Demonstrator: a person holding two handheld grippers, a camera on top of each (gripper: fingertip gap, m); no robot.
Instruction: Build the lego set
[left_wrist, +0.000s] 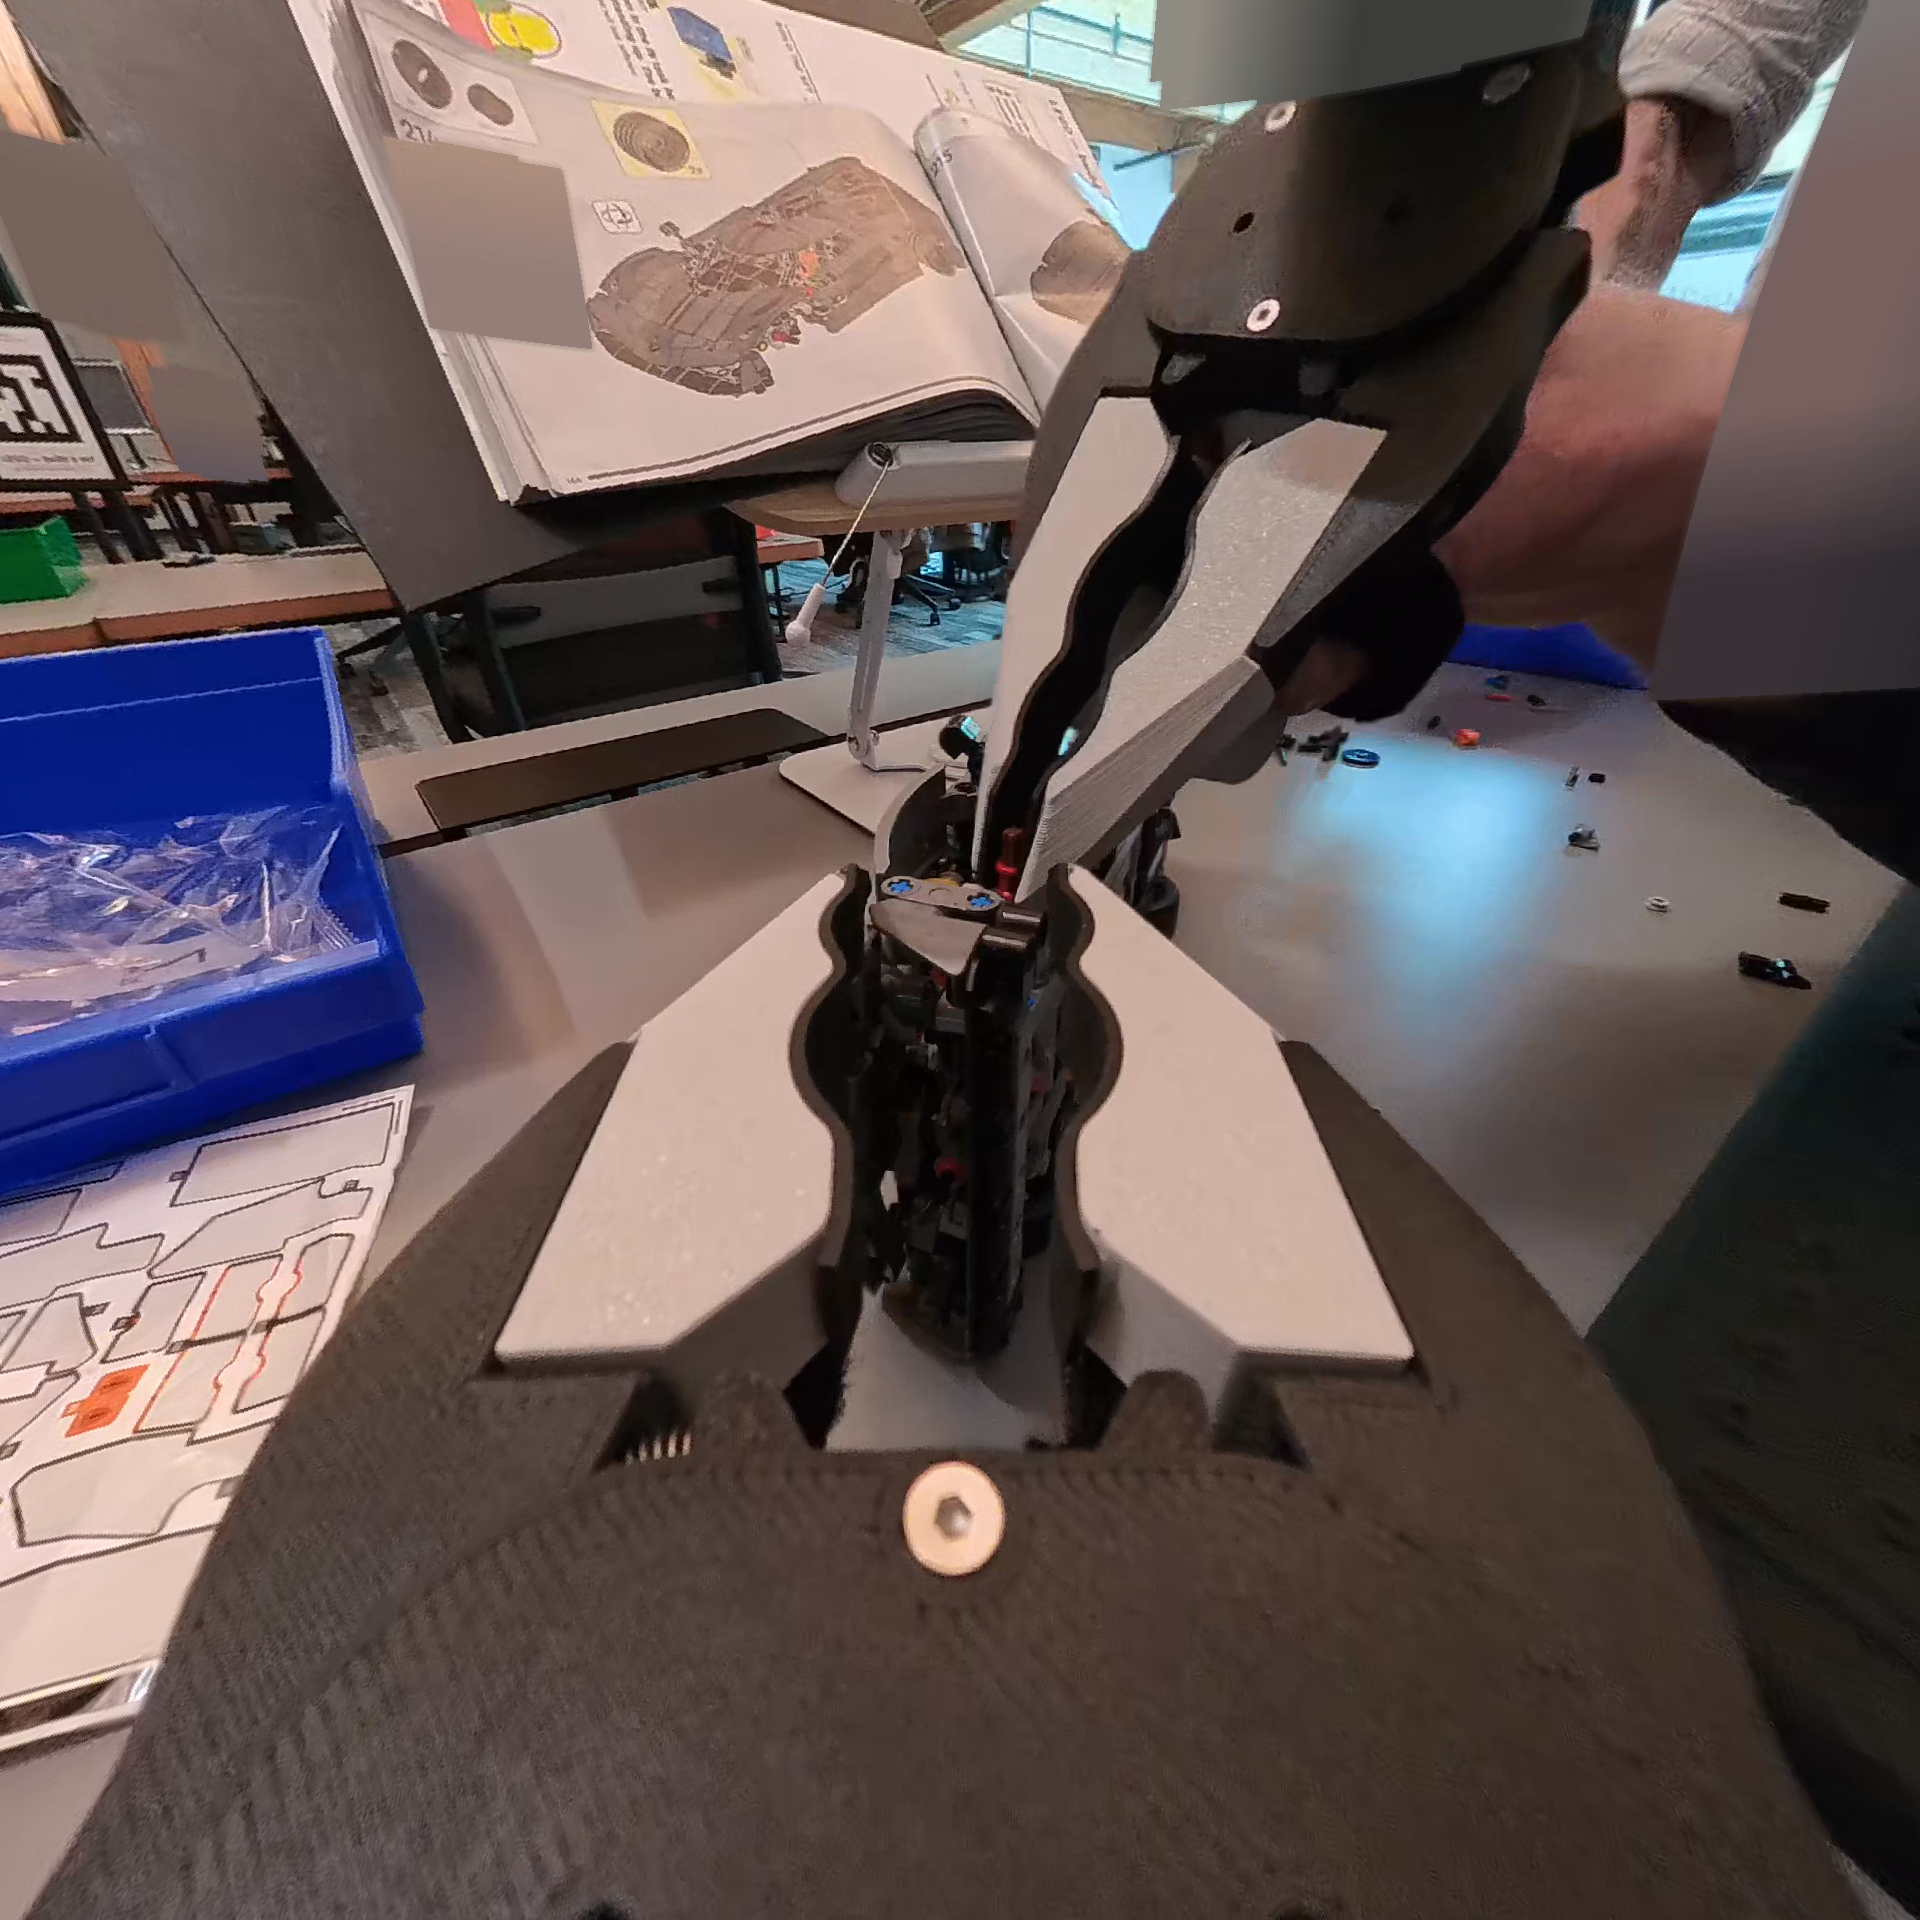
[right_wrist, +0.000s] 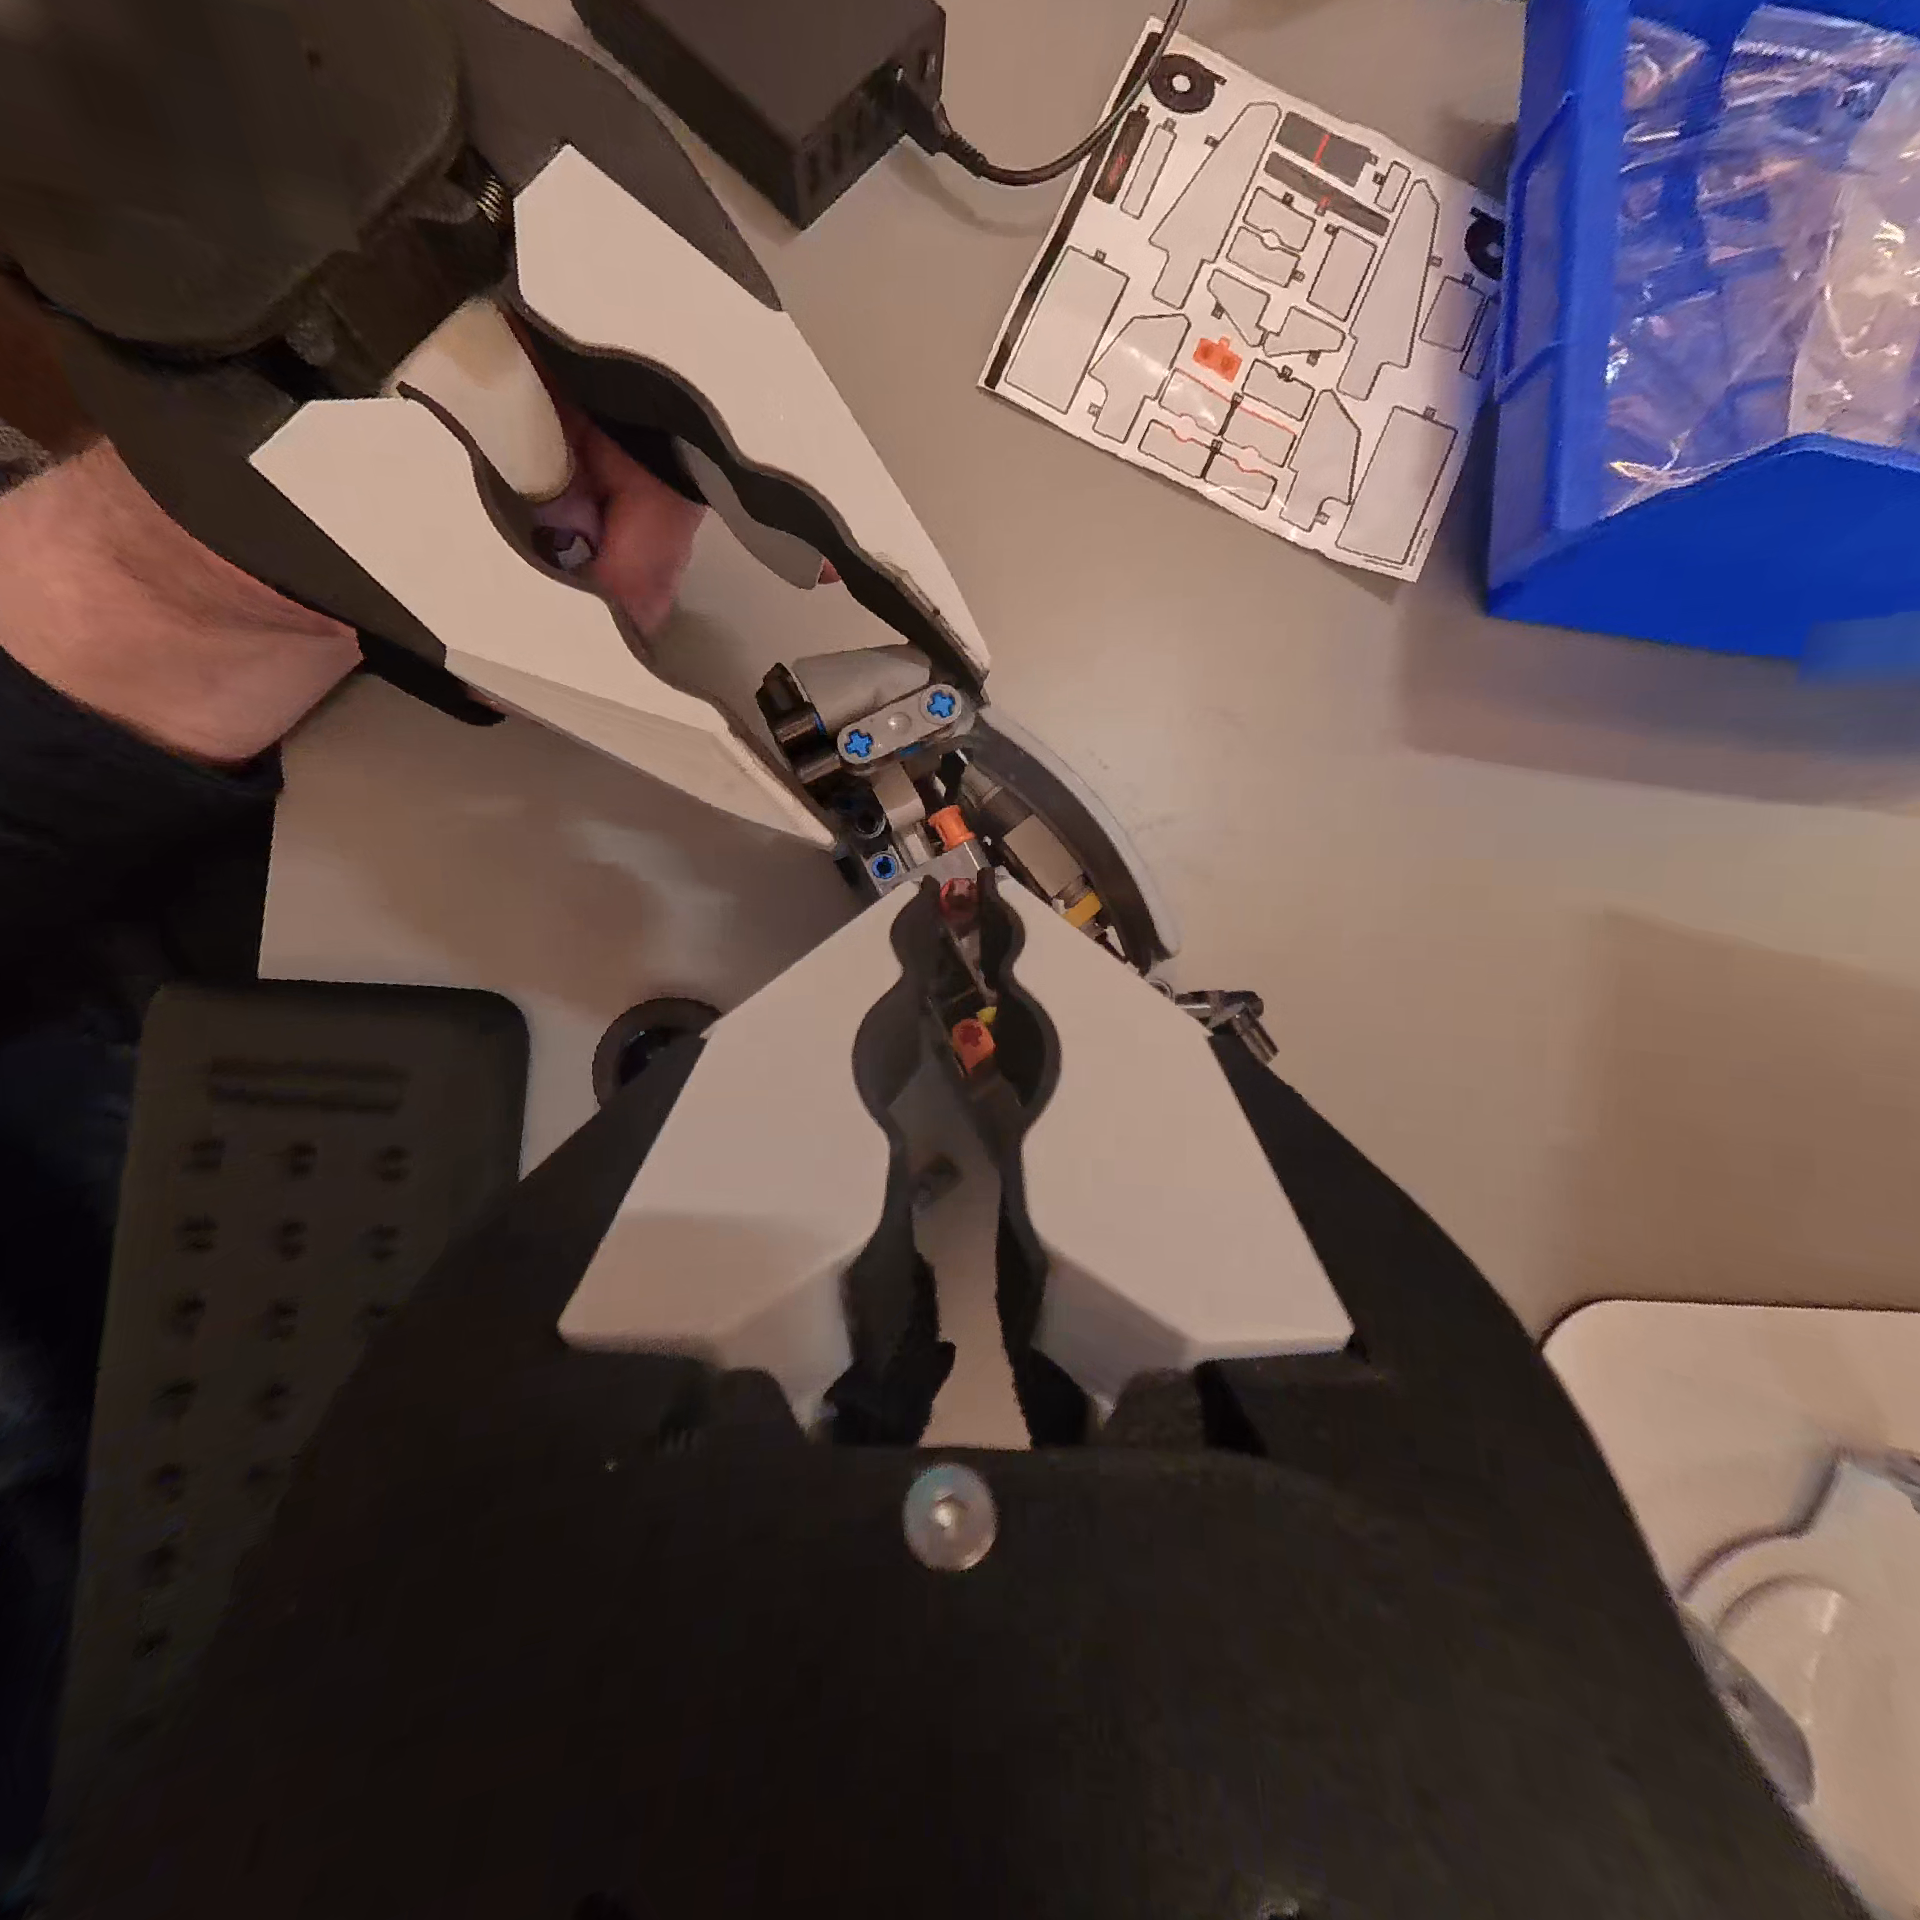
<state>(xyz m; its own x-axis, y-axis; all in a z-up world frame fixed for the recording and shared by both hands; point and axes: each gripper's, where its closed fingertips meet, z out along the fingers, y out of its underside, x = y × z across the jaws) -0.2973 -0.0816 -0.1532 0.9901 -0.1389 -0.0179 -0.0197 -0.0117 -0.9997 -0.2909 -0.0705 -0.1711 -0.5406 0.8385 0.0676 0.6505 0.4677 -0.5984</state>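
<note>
Left gripper clamped around the dark lego assembly, upright above the table. Right gripper nearly closed on a red pin (tips meeting it). Best kept steady, pressing straight along the pin's axis.

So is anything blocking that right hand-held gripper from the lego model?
Nothing visible. The right hand-held gripper already pinches a dark red pin at the lego model, which the left hand-held gripper clamps.
</note>
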